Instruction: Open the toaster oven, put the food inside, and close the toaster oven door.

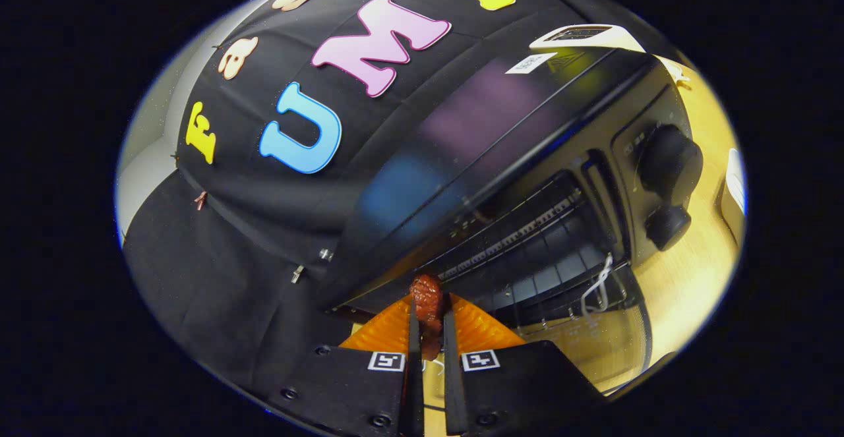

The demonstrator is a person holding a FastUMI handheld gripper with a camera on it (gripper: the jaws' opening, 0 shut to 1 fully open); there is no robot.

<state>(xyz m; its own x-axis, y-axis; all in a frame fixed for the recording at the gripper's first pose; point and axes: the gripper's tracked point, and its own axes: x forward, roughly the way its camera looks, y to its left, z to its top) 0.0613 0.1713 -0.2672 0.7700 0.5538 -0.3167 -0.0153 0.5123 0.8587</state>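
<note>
Carrying a reddish-brown piece of food [427,302], the gripper [427,315] has its two orange fingers [386,331] pressed in on either side of it, so the morsel stands pinched in the narrow gap with its upper end poking just past the fingertips. That tight clamp looks deliberate: the piece is small and lumpy, and a looser hold would likely let it slip on the way in. Just ahead of the fingers is the toaster oven [501,160], seen at a strong tilt, which suggests the gripper is rolled in the hand to line the food up with the opening. The oven's glass door [593,338] hangs dropped open toward the wooden bench [692,279], leaving the wire rack [521,233] exposed as the landing spot. A white cord [600,285] dangles by the door's edge. Two dark knobs [669,160] sit on the panel beside the cavity, nearer the bench's far side. Opening appears done; placing and closing remain.
</note>
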